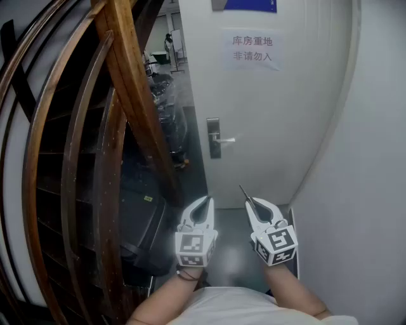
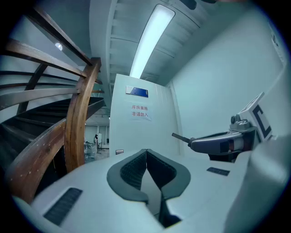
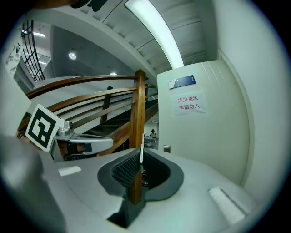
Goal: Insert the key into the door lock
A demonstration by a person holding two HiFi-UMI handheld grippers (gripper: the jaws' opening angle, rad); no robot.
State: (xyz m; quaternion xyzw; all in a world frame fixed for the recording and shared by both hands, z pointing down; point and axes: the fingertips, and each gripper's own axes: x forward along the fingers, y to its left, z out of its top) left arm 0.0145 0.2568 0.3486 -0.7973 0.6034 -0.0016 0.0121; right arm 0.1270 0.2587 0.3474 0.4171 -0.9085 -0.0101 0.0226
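The white door [image 1: 279,120] stands ahead with a metal lock plate and lever handle [image 1: 215,138] on its left edge. My right gripper [image 1: 252,203] is shut on a thin metal key [image 1: 244,192], whose blade sticks out past the jaw tips toward the door, well short of the lock. In the right gripper view the key [image 3: 141,153] stands edge-on between the pads, with the lock plate [image 3: 167,149] small and far beyond. My left gripper [image 1: 205,201] is level beside it, shut and empty; its pads [image 2: 136,169] meet.
A curved wooden stair railing [image 1: 130,95] and dark steps fill the left side, close to the left gripper. A white wall [image 1: 374,190] runs along the right. A paper sign [image 1: 252,51] and a blue plaque [image 1: 250,5] hang on the door. The door stands ajar onto a lit room [image 1: 166,51].
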